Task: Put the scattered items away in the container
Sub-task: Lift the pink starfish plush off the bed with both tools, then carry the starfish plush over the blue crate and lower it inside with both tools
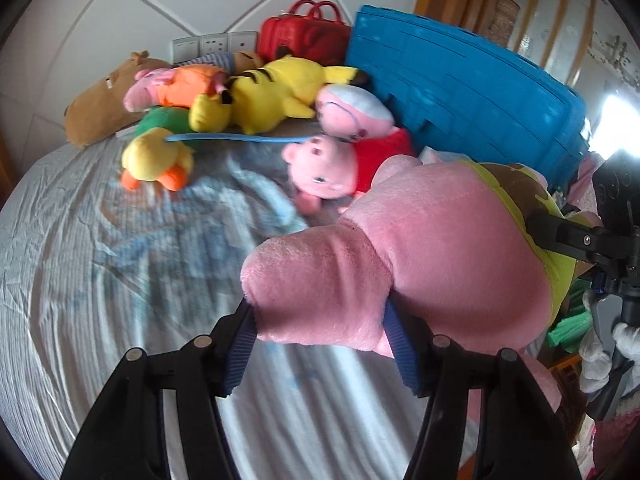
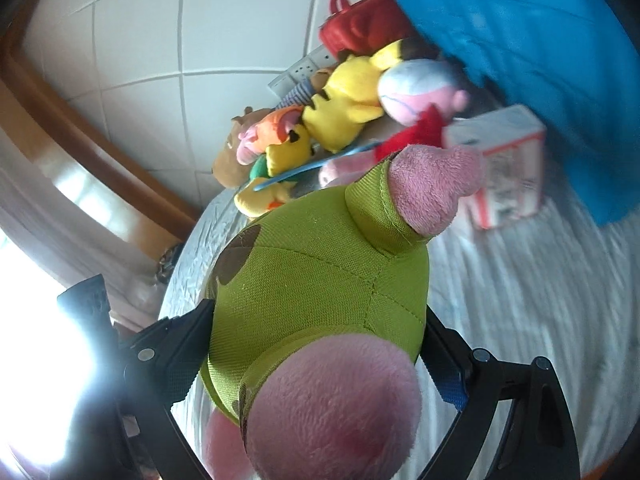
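A big pink plush toy (image 1: 420,248) in green shorts (image 2: 320,280) hangs above the bed, held from two sides. My left gripper (image 1: 320,320) is shut on one pink limb. My right gripper (image 2: 316,344) is shut on the green shorts, and it shows at the right edge of the left wrist view (image 1: 576,240). The blue ribbed container (image 1: 460,80) stands at the back right of the bed, beyond the toy, and fills the upper right of the right wrist view (image 2: 540,40). Its opening is not visible.
More plush toys are heaped by the tiled wall: a yellow one (image 1: 272,92), a pig in red (image 1: 328,164), a duck (image 1: 156,160) and a brown one (image 1: 104,104). A red bag (image 1: 308,36) sits behind them. A white and red box (image 2: 504,168) lies by the container. The wrinkled sheet (image 1: 120,280) spreads in front.
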{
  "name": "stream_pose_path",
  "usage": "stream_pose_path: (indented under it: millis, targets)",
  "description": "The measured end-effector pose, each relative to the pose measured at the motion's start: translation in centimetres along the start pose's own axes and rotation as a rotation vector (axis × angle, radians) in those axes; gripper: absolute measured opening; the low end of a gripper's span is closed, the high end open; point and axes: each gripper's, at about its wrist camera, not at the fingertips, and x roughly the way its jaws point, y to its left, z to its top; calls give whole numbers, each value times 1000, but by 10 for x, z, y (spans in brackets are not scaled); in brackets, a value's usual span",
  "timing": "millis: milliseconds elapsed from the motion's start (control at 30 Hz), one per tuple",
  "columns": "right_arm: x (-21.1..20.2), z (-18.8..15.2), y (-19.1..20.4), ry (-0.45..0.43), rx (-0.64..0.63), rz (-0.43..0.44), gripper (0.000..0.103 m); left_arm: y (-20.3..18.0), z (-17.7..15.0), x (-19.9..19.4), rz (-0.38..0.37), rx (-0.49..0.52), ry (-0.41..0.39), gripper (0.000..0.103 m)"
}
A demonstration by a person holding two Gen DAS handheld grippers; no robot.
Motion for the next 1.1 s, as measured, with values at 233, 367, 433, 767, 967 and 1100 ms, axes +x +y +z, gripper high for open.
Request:
stream_pose_path:
  millis: [233,367,433,767,967,1100]
  targets:
    - [-75,-23,-38,-38,-1,-33,95,-82,-17,-4,-39,36,-8,60]
    - [-121,-37,-59,-72,-4,-61,95,-127,-25,-6,-65,62,-16,60]
    - [-144,-43,-70,-92,-8,-75,95,-150,-28,-7,-80,79,-20,60]
    - [-240,-75,-122,-187,43,-119,95,-255,-36,-7,-136,186,-26,60]
    - [-277,-90,-147,-231,77,-145,95,-300,-39,-6,-165,238,-21,60]
    - [-286,-96,-154,-245,86,-164,95,-312,-39,-3,-179,256,-12,60]
